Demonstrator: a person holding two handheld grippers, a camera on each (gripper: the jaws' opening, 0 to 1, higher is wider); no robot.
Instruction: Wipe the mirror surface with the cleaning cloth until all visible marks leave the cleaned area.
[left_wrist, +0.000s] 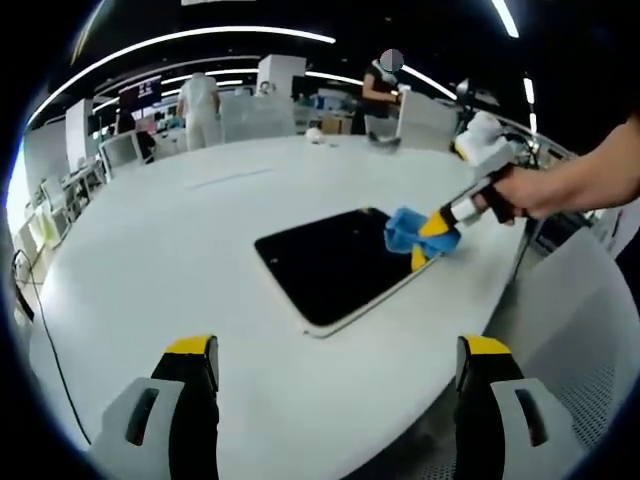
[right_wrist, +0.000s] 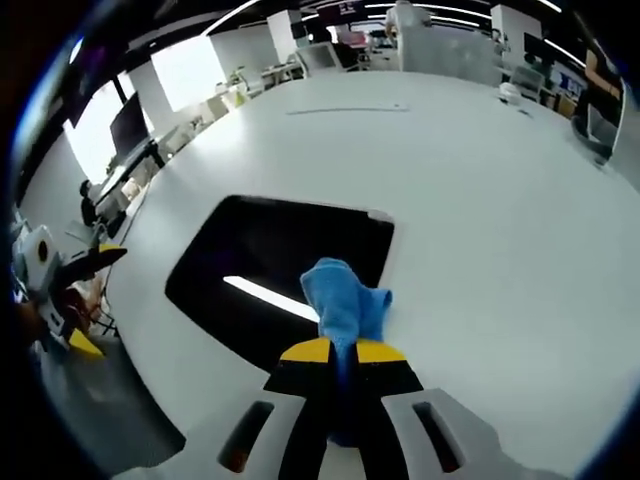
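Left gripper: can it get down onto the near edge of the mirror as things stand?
Probably yes. The left gripper hangs open above bare table, with nothing between its jaws and the mirror. The right gripper holds the blue cloth at the far corner, away from that edge.

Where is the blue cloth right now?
The blue cloth is pinched in the right tool, resting on the mirror's edge on the white table.

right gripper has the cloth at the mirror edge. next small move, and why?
Probably sweep the blue cloth inward across the mirror. The right gripper is shut on it, and it covers just one edge of the glass, so most of the dark surface looks unwiped. The left gripper is open, off the mirror.
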